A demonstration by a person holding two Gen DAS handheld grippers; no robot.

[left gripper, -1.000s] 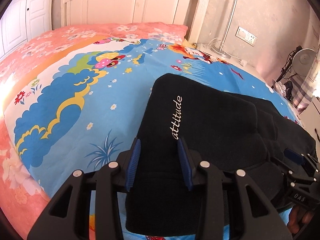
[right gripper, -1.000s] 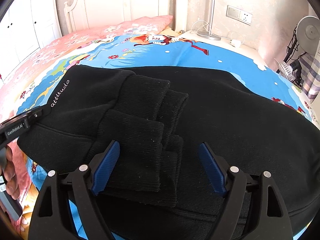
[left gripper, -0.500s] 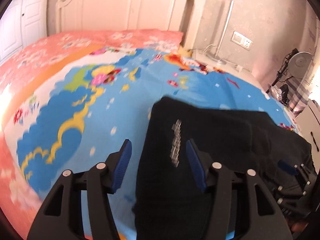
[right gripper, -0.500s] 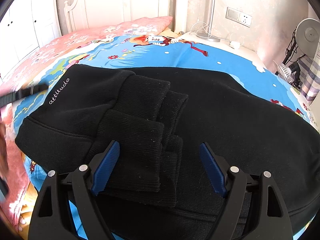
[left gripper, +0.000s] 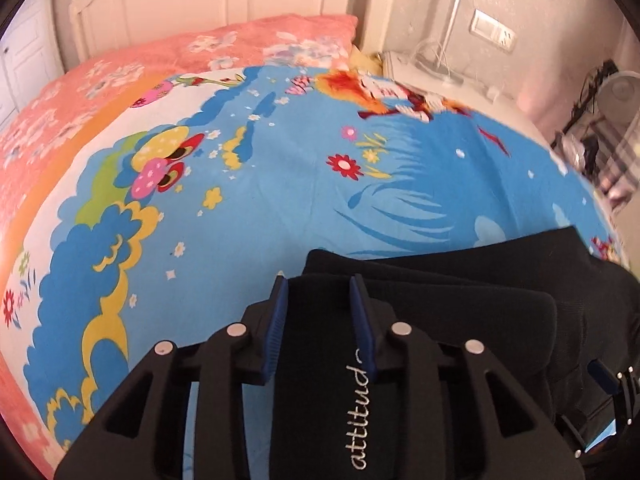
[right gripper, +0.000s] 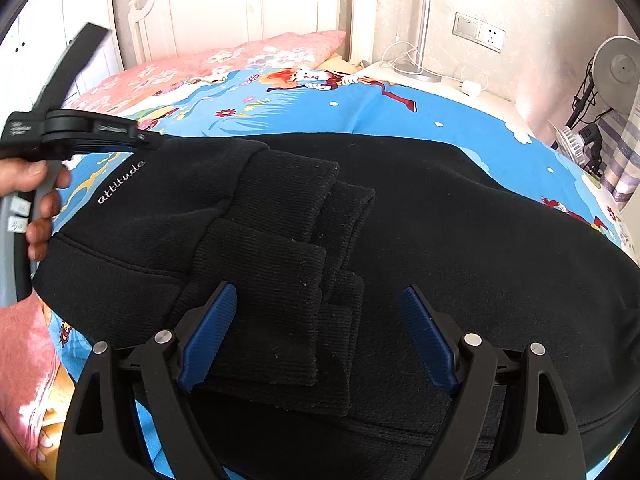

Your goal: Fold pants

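Note:
Black pants (right gripper: 420, 216) with white "attitude" lettering lie folded on the bed, ribbed cuffs (right gripper: 280, 248) stacked on top. My left gripper (left gripper: 318, 286) is open over the pants' far left corner (left gripper: 320, 264), its blue pads either side of the cloth; in the right wrist view it (right gripper: 150, 140) sits at that corner. My right gripper (right gripper: 316, 294) is wide open just above the cuffs near the front edge, holding nothing.
The bed has a blue cartoon sheet (left gripper: 280, 184) and a pink pillow (left gripper: 256, 44) by the white headboard. A nightstand with lamp and cables (right gripper: 416, 72) stands at the back right. A fan (right gripper: 576, 140) is on the floor at right.
My left gripper has moved forward along the pants from the near edge to the far left corner, opening a little wider on the way. My right gripper has stayed still and open.

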